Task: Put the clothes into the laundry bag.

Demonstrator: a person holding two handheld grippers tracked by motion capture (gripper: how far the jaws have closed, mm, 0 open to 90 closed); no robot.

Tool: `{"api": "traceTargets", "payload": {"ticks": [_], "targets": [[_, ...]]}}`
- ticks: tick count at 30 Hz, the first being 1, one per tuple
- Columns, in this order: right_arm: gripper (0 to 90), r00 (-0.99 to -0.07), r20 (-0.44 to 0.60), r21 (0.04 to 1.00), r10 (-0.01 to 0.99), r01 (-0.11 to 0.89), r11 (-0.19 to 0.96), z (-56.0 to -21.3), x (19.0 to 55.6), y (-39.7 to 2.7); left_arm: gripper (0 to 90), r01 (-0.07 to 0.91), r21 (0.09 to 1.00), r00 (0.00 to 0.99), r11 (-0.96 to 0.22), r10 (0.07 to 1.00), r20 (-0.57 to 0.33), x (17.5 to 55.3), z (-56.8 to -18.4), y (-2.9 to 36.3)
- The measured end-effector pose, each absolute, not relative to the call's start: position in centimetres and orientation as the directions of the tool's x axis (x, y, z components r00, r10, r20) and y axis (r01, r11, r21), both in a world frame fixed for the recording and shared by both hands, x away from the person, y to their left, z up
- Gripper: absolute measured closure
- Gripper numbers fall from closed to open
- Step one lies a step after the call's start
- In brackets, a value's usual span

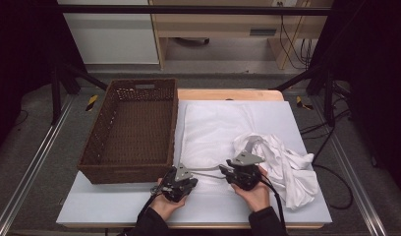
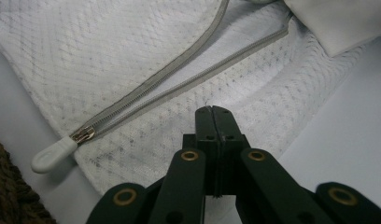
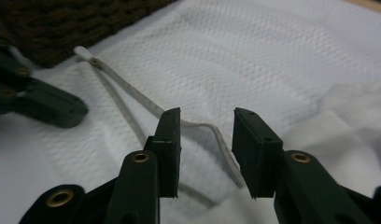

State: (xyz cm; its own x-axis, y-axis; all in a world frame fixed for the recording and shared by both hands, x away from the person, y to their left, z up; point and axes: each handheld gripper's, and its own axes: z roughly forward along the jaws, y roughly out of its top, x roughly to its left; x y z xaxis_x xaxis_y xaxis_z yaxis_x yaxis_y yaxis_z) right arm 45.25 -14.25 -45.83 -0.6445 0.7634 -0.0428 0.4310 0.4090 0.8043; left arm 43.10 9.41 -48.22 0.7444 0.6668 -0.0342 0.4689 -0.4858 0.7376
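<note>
Mesh bag [image 1: 208,130] unzipped; left hand-held gripper [image 2: 212,112] together, pinching nothing; right hand-held gripper [image 3: 205,144] apart astride zipper tape [image 3: 216,133], probably gripping next; clothes [image 1: 287,162] at 3 o'clock.

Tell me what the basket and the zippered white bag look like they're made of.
Basket: dark brown woven wicker or rattan-like fibre, matte, with its weave visible. Zippered bag: white mesh fabric, likely synthetic, showing a diamond-patterned net. Its zipper tape looks like grey cloth; the pull tab seems smooth white plastic or rubber.
</note>
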Motion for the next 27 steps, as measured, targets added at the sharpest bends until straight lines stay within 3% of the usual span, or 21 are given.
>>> {"api": "traceTargets", "payload": {"ticks": [3,5,6,7,8,11,18,24,27], "targets": [[60.9,-0.617,-0.043,0.759,0.786,0.491,0.427,-47.6,47.1,-13.3,89.9,0.468,0.736,0.746,-0.49,0.665,-0.031,43.1,-48.2,9.3],[65.7,-0.604,-0.035,0.745,0.796,0.515,0.424,-48.4,47.6,-13.1,89.9,0.465,0.735,0.747,-0.493,0.664,-0.027,43.1,-48.2,9.3],[82.2,-0.605,-0.028,0.744,0.796,0.519,0.421,-48.3,47.7,-13.3,89.8,0.462,0.735,0.748,-0.496,0.664,-0.022,43.2,-48.2,9.3],[82.2,-0.605,-0.028,0.744,0.796,0.519,0.421,-48.3,47.7,-13.3,89.8,0.462,0.735,0.748,-0.496,0.664,-0.022,43.2,-48.2,9.3],[89.1,-0.593,-0.041,0.735,0.804,0.528,0.427,-48.2,47.7,-13.3,89.8,0.465,0.727,0.749,-0.506,0.662,-0.018,43.2,-48.0,9.2],[89.7,-0.59,-0.019,0.732,0.807,0.542,0.414,-48.0,47.6,-13.6,87.8,0.468,0.719,0.749,-0.514,0.663,-0.013,43.2,-47.8,9.0],[89.4,-0.602,0.001,0.827,0.799,0.449,0.337,-45.3,46.5,-14.8,83.3,0.398,0.783,0.756,-0.478,0.655,0.016,43.4,-43.8,8.7],[89.3,-0.6,0.028,0.871,0.799,0.407,0.275,-44.0,46.3,-15.6,68.5,0.341,0.825,0.739,-0.45,0.671,0.06,44.5,-41.0,6.7],[89.3,-0.606,0.022,0.877,0.795,0.394,0.275,-43.9,46.3,-15.8,60.9,0.335,0.799,0.738,-0.5,0.667,0.108,45.6,-40.8,5.1]]}}
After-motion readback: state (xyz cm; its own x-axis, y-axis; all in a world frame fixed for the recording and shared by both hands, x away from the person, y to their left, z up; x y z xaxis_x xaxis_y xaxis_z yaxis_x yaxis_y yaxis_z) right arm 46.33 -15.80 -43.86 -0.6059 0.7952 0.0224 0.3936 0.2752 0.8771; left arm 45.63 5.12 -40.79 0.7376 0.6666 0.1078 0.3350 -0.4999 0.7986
